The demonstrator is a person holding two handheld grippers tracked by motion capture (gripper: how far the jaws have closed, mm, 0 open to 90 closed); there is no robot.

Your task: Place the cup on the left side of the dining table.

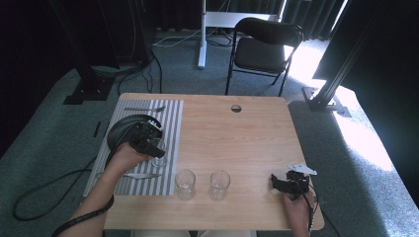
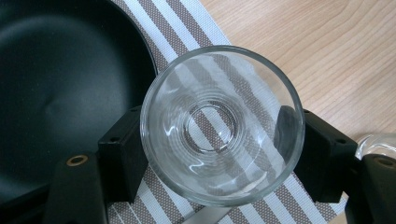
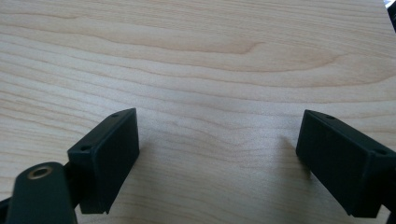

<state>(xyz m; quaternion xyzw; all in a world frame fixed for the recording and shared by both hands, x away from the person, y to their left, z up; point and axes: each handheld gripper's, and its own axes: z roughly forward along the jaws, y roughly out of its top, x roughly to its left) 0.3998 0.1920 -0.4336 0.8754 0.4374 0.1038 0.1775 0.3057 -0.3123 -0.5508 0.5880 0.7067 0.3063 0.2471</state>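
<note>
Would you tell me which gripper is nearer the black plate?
Left: the left gripper holds a glass beside the black plate; the right gripper sits far across the table.

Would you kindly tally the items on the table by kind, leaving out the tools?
Clear glasses: 3, one on the mat, two on bare wood
Black plate: 1
Cutlery pieces: 2, one beyond the plate, one nearer the person
Striped placemat: 1
Total: 7
</note>
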